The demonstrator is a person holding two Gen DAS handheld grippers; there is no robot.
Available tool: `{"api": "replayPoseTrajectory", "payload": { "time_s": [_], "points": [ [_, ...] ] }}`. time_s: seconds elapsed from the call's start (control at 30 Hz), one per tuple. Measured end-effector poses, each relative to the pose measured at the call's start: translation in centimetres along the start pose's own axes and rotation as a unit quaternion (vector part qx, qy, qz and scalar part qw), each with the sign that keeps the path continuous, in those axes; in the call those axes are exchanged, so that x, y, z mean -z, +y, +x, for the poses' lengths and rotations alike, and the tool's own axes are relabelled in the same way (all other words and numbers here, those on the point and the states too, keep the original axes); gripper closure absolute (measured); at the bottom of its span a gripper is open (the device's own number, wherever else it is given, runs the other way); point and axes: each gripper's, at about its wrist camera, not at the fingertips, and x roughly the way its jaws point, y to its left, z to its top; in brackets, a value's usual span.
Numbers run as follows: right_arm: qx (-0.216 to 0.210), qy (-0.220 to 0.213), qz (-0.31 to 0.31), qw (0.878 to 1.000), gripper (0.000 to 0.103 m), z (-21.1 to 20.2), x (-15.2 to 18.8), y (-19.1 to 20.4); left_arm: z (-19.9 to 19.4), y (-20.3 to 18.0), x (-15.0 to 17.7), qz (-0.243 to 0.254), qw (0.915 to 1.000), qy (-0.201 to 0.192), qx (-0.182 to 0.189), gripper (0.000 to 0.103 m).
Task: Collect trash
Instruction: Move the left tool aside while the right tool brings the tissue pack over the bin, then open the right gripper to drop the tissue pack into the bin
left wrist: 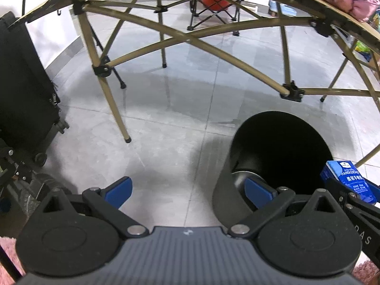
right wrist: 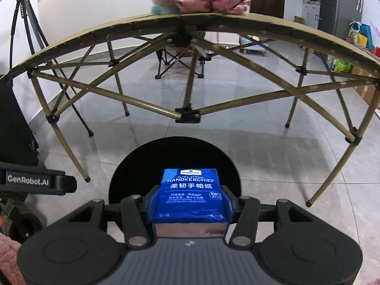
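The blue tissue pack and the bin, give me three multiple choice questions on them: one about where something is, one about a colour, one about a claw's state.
1. Where is the tissue pack?
A. Between the right claw's fingers, over the bin's mouth
B. On the folding table
C. Lying on the floor

2. What colour is the bin?
A. White
B. Black
C. Green

3. How is the left claw?
A. Shut on the pack
B. Shut on the bin's rim
C. Open, with nothing between its fingers

Answers:
1 A: the right wrist view shows the blue pads against the pack's sides, with the dark opening right behind it.
2 B: wall and inside are black in both views.
3 C: its blue fingers stand wide apart, with bare floor tiles showing between them.
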Motion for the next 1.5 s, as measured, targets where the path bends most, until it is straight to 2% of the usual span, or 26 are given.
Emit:
{"api": "replayPoseTrajectory", "payload": {
  "time_s": [0.5, 1.17, 1.33, 1.37, 1.43, 1.47, 1.5],
  "points": [
    [-0.013, 0.057, 0.008, 0.998, 0.052, 4.6, -1.1, 3.0, 2.1, 4.2, 0.1, -0.039, 0.9985, 0.027, -0.028, 0.0],
    [-0.012, 0.138, 0.043, 0.989, 0.052, 10.0, -0.7, 3.6, 4.1, 6.0, 0.3, -0.054, 0.996, 0.057, -0.041, 0.0],
    [-0.008, 0.142, 0.052, 0.988, 0.051, 10.4, -0.7, 3.5, 4.1, 6.0, 0.3, -0.054, 0.9961, 0.057, -0.04, 0.0],
    [-0.006, 0.14, 0.053, 0.989, 0.047, 10.3, -0.7, 3.5, 4.1, 6.0, 0.2, -0.054, 0.9961, 0.057, -0.04, 0.0],
    [-0.004, 0.134, 0.054, 0.989, 0.024, 10.1, -0.8, 3.5, 4.1, 6.1, 0.2, -0.055, 0.996, 0.058, -0.04, 0.0],
    [-0.005, 0.132, 0.055, 0.99, 0.007, 10.0, -0.8, 3.5, 4.1, 6.1, 0.2, -0.055, 0.9961, 0.058, -0.039, 0.0],
    [-0.008, 0.131, 0.057, 0.99, 0.0, 10.0, -0.9, 3.5, 4.1, 6.0, 0.2, -0.055, 0.9961, 0.057, -0.039, 0.0]
  ]
}}
